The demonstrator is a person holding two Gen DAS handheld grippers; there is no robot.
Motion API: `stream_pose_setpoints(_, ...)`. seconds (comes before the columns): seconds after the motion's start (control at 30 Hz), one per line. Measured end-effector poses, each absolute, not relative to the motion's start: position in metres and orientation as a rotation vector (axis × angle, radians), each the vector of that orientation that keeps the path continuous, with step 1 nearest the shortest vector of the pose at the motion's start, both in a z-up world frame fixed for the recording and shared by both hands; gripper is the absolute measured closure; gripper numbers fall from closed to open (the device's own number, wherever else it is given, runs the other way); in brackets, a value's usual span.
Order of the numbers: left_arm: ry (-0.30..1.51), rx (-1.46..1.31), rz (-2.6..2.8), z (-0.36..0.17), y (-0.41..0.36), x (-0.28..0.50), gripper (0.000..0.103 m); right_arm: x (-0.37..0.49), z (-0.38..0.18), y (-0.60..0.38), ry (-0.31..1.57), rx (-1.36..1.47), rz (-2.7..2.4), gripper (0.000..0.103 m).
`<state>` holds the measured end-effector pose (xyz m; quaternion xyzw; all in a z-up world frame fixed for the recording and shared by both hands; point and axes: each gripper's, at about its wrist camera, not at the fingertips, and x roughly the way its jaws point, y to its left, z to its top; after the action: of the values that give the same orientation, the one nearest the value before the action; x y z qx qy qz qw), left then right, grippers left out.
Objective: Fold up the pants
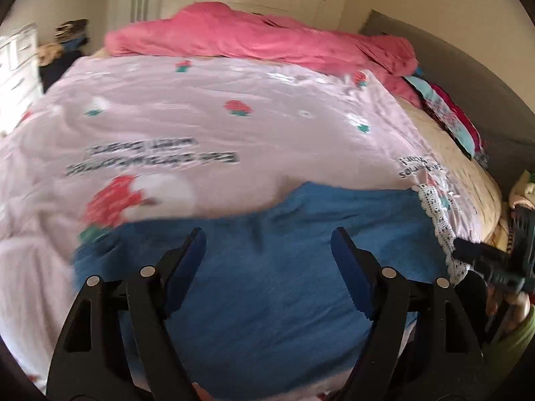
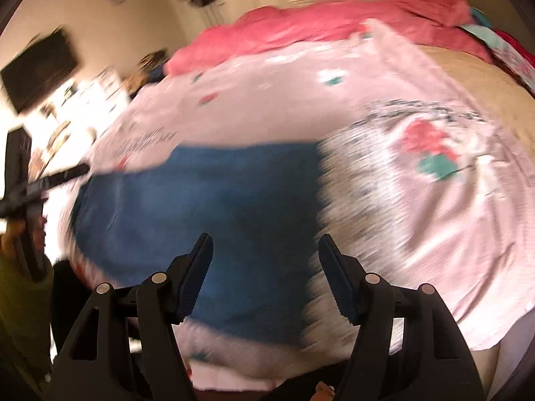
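The blue pants (image 1: 267, 267) lie in a flat, roughly rectangular shape on the pale pink flowered bedspread (image 1: 207, 113) near the bed's front edge. They also show in the right wrist view (image 2: 207, 207), which is blurred. My left gripper (image 1: 267, 237) is open and empty, hovering over the pants. My right gripper (image 2: 265, 244) is open and empty, above the right edge of the pants. The right gripper also shows at the far right of the left wrist view (image 1: 495, 264); the left gripper shows at the left edge of the right wrist view (image 2: 40, 183).
A crumpled pink duvet (image 1: 260, 36) lies across the far side of the bed. Colourful clothes (image 1: 448, 113) are piled along the grey headboard (image 1: 468, 67) on the right. A white dresser (image 1: 16, 67) and a wall television (image 2: 40, 70) stand to the left.
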<state>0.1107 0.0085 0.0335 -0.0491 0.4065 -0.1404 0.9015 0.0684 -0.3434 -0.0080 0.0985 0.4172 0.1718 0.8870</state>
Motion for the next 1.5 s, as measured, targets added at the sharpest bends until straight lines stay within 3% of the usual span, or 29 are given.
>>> stream_pose_setpoints(0.17, 0.902, -0.118, -0.382, 0.018, -0.021, 0.159, 0.033, 0.126, -0.004, -0.384, 0.862, 0.34, 0.29, 0.039)
stream_pose_setpoints(0.3, 0.963, -0.088, -0.392, -0.002, -0.036, 0.194, 0.034, 0.169, -0.016, -0.385, 0.912, 0.325, 0.285, 0.053)
stream_pose_setpoints(0.37, 0.977, -0.076, -0.404, -0.012, -0.038, 0.205, 0.034, 0.182, -0.021, -0.385, 0.927, 0.306, 0.259, 0.053)
stream_pose_setpoints(0.53, 1.023, -0.118, -0.434, -0.037, -0.031, 0.214, 0.045, 0.206, -0.04, -0.389, 0.968, 0.276, 0.223, 0.054)
stream_pose_setpoints(0.63, 1.049, -0.139, -0.452, -0.049, -0.028, 0.216, 0.052, 0.205, -0.049, -0.383, 0.984, 0.24, 0.242, 0.067)
stream_pose_setpoints(0.73, 1.045, -0.126, -0.482, -0.048, -0.032, 0.215, 0.061, 0.197, -0.047, -0.378, 0.963, 0.213, 0.258, 0.071)
stream_pose_setpoints(0.97, 1.046, -0.123, -0.534, -0.048, -0.039, 0.211, 0.061, 0.184, -0.041, -0.375, 0.908, 0.185, 0.287, 0.08)
stream_pose_setpoints(1.07, 1.047, -0.126, -0.541, -0.052, -0.04, 0.214, 0.06, 0.181, -0.039, -0.369, 0.896, 0.144, 0.294, 0.079)
stream_pose_setpoints(1.13, 1.04, -0.126, -0.556, -0.053, -0.043, 0.214, 0.054, 0.186, -0.043, -0.371, 0.914, 0.154, 0.284, 0.074)
stream_pose_setpoints(1.27, 1.032, -0.116, -0.556, -0.054, -0.048, 0.214, 0.055, 0.197, -0.055, -0.379, 0.981, 0.217, 0.291, 0.074)
stream_pose_setpoints(1.33, 1.035, -0.114, -0.546, -0.055, -0.05, 0.215, 0.08, 0.194, -0.053, -0.374, 0.974, 0.191, 0.297, 0.078)
stream_pose_setpoints(1.37, 1.037, -0.117, -0.544, -0.055, -0.05, 0.216, 0.083, 0.193, -0.053, -0.373, 0.973, 0.188, 0.303, 0.081)
stream_pose_setpoints(1.4, 1.038, -0.118, -0.542, -0.055, -0.05, 0.216, 0.094, 0.19, -0.051, -0.372, 0.968, 0.186, 0.297, 0.084)
stream_pose_setpoints(1.5, 0.984, -0.114, -0.543, -0.043, -0.049, 0.212, 0.096, 0.178, -0.038, -0.369, 0.912, 0.165, 0.279, 0.089)
